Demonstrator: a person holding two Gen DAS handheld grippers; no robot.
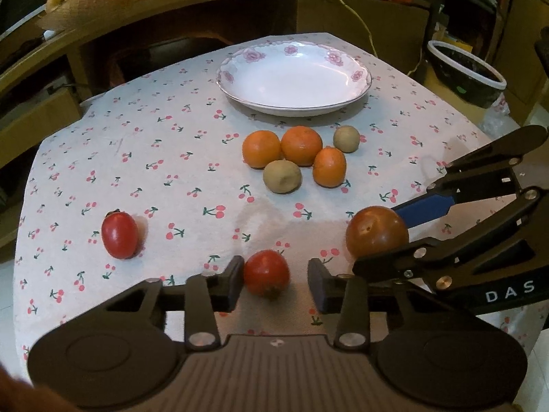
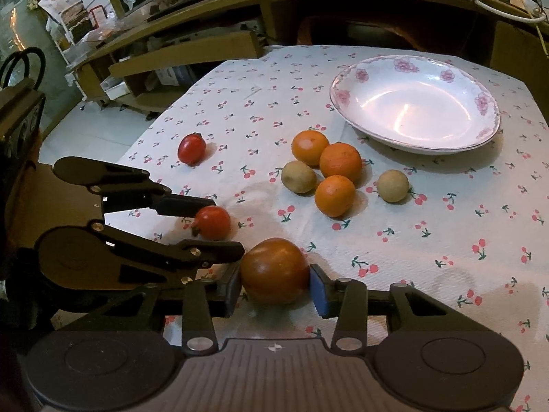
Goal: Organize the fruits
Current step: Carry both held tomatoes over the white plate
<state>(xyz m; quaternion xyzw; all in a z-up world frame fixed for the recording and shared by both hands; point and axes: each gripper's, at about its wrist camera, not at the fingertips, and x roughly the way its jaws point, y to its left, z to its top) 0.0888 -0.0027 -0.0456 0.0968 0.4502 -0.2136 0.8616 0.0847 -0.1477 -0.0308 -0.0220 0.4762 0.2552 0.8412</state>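
From the left wrist view, the left gripper (image 1: pixel 274 283) has its matte black fingers spread, with a small, round, glossy red tomato (image 1: pixel 266 277) sitting between them on the bench; the left pad looks to touch its skin, while the right pad stands off with a gap. A second, more oval red tomato (image 1: pixel 119 235) lies well to the left on the cloth. The bench wears a woven white tablecloth (image 1: pixel 164 158) printed with little cherries. Past the gripper lies a cluster of three smooth oranges (image 1: pixel 301 145) and two dull, fuzzy brown kiwis (image 1: pixel 282 176), and beyond them a shallow white china plate (image 1: pixel 360 75) with pink roses and a thin rim line. At the right, the right gripper (image 1: pixel 381 233) pinches a large, shiny brownish-red tomato (image 1: pixel 376 235).

From the right wrist view, the right gripper (image 2: pixel 276 283) has its fingers closed against both sides of the large brownish-red tomato (image 2: pixel 274 270), the blue pad pressed to its right flank, low over the tablecloth (image 2: pixel 429 240). The left gripper (image 2: pixel 212 223) enters from the left, straddling the small red tomato (image 2: pixel 212 222). The oval tomato (image 2: pixel 191 149), oranges (image 2: pixel 340 162), kiwis (image 2: pixel 298 176) and plate (image 2: pixel 346 99) lie farther back.
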